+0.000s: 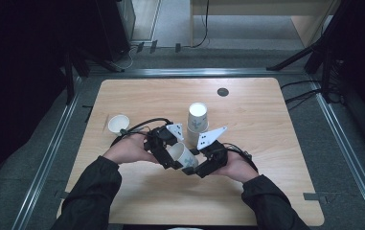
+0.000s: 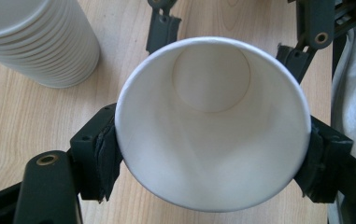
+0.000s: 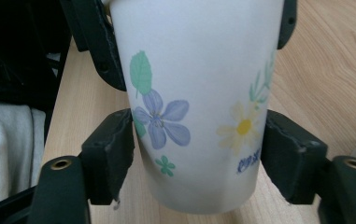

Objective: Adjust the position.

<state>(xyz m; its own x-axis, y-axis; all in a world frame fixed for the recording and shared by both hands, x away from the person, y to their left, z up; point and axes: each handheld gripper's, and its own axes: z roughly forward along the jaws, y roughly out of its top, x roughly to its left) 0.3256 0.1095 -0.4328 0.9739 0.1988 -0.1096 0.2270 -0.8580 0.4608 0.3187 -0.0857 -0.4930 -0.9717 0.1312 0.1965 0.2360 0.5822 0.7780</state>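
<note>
- While both hands meet low over the middle of the wooden surface [image 1: 266, 191], a flowered paper cup [image 1: 184, 156] lies tilted between the two claws, its open mouth toward the left one.
- The left claw [image 1: 170, 155] is closed on the cup's rim: in the left gripper view its pads [image 2: 105, 158] press the white rim [image 2: 213, 123] from both sides, and the cup's inside and bottom show.
- The right claw [image 1: 200, 163] sits at the cup's lower half. In the right gripper view its pads [image 3: 115, 149] flank the printed wall [image 3: 194, 107], the left pad touching or nearly so, the right pad just beside it; I cannot tell whether they press.
- A stack of cups [image 1: 197, 117] stands upright just beyond the claws, and its ribbed rims show at the top left of the left gripper view [image 2: 35, 42].
- A single white cup [image 1: 118, 124] rests on the surface, left of the hands.
- A round dark disc [image 1: 222, 91] is set in the surface near its far edge.
</note>
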